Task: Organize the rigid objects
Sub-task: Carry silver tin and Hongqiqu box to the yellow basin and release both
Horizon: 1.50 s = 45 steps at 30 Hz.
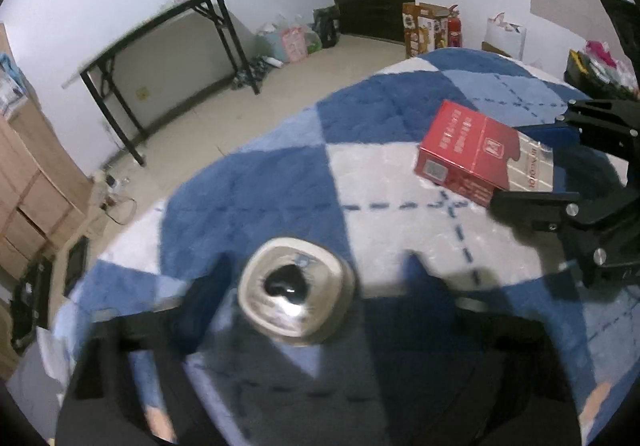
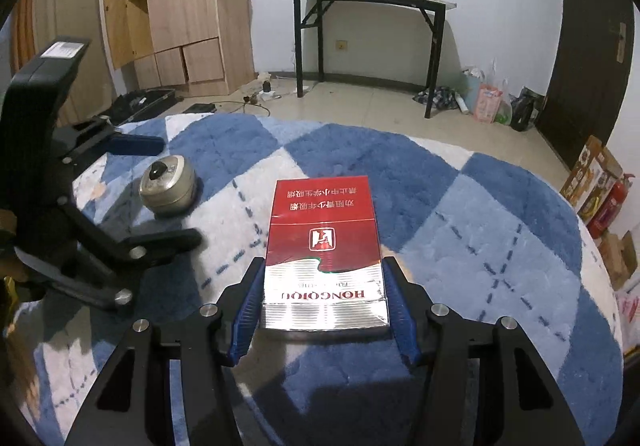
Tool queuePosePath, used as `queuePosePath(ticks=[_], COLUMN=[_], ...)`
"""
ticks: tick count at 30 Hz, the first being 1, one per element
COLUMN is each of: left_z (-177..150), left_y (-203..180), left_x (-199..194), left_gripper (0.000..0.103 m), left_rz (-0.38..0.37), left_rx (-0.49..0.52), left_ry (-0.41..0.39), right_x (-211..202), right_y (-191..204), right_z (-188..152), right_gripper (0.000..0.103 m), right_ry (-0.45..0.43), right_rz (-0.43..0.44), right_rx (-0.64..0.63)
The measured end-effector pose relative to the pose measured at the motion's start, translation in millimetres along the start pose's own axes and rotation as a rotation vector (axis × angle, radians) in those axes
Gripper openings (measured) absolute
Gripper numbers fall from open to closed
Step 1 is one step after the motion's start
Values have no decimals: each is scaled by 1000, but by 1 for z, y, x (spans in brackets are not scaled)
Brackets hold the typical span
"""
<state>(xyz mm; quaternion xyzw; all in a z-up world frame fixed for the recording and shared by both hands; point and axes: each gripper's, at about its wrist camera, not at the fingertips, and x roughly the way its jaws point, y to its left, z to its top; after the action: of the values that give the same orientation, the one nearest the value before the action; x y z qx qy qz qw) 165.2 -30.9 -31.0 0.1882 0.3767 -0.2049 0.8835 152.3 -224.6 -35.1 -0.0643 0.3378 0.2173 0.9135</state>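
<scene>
A small round metal tin (image 1: 297, 296) with a dark knob on its lid stands on the blue and white checked rug (image 1: 280, 182). It sits between the fingers of my left gripper (image 1: 316, 274), which is open: the left finger is close to the tin and a gap shows on the right. The right wrist view shows the same tin (image 2: 168, 186) between those spread fingers. My right gripper (image 2: 323, 266) is shut on a red and silver cigarette box (image 2: 324, 246) lying flat on the rug, its blue pads (image 2: 250, 306) pressing both long sides. From the left wrist view, the box (image 1: 464, 150) lies to the tin's right.
The rug (image 2: 460, 246) covers a raised surface whose far edge drops to a tiled floor. Beyond stand a black folding table (image 2: 360, 2), a wooden cabinet (image 2: 180, 6), a dark door (image 2: 592, 46), bags (image 2: 488, 102) and a fire extinguisher (image 2: 608, 206).
</scene>
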Motion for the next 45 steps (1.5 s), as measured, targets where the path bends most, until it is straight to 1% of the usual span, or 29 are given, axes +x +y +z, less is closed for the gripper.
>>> queuePosePath(ticks=[2,5,7,8,9,11,12,13,14,16,17,18,20,21,22,23,24,25,27,30,32,34,36,40,42,45], left_z=[-2,-7,-11,-14,-20,-30,-40,-47,-61,-83,-100,-113,-143,-163,-181,-200,-214,-229,-261,-289,-296,-299,-303,-313,-314,-317], left_y=[-3,-1,2,3,7,14,22,29,41,66,83,94,118,129,137,145,150,156,163,171,170,170,172,170,171,174], left_x=[-3,-12,-26,-38,-60,-95,-126,-143,-175,-215,-238,-251,-273,-281,-287,-289,-288,-288,-282,-265,-254,-256,-259,-261,-260,-256], left_gripper=[53,53,53,53,53,53,53,53,53,53,53,53,53,53,53,53,53,53,53,53,53,53,53,53,53,54], left_rz=[18,11,19,28,23,38,62,76,106,170,209,234,321,364,392,399,395,393,372,347,334,348,336,370,373,383], left_rx=[-1,-37,-64,-74,-91,-94,-86,-81,-78,-96,-115,-130,-177,-195,-225,-266,-298,-340,-417,-507,-531,-538,-571,-602,-629,-658], left_ry=[-15,-27,-47,-68,-101,-134,-160,-172,-187,-180,-162,-141,-86,-52,-28,-4,17,30,44,54,65,39,37,33,32,51], right_x=[-1,-2,-3,-5,-8,-21,-32,-45,-59,-79,-88,-93,-98,-98,-98,-99,-101,-102,-99,-82,-68,-56,-48,-33,-27,-25], right_y=[1,3,5,7,8,15,22,32,46,71,86,101,141,154,175,196,211,235,262,304,323,335,343,352,358,362], right_z=[-1,0,-1,-1,-2,1,3,6,9,12,13,14,18,21,25,28,31,35,39,35,31,30,31,32,30,26], right_gripper=[56,56,55,55,55,55,55,55,55,55,55,55,55,55,55,55,55,55,55,55,55,55,55,55,55,56], right_ry=[-2,-7,-13,-18,-26,-47,-67,-95,-125,-155,-166,-169,-149,-139,-125,-116,-112,-111,-97,-44,-20,-3,8,13,4,-6], right_rz=[-2,-4,8,23,36,83,108,123,140,196,233,268,357,381,411,438,455,475,508,522,512,507,507,507,503,508], right_rx=[-4,-12,-23,-29,-29,-27,-43,-72,-111,-166,-193,-220,-296,-321,-363,-412,-447,-498,-558,-644,-687,-705,-714,-734,-741,-732])
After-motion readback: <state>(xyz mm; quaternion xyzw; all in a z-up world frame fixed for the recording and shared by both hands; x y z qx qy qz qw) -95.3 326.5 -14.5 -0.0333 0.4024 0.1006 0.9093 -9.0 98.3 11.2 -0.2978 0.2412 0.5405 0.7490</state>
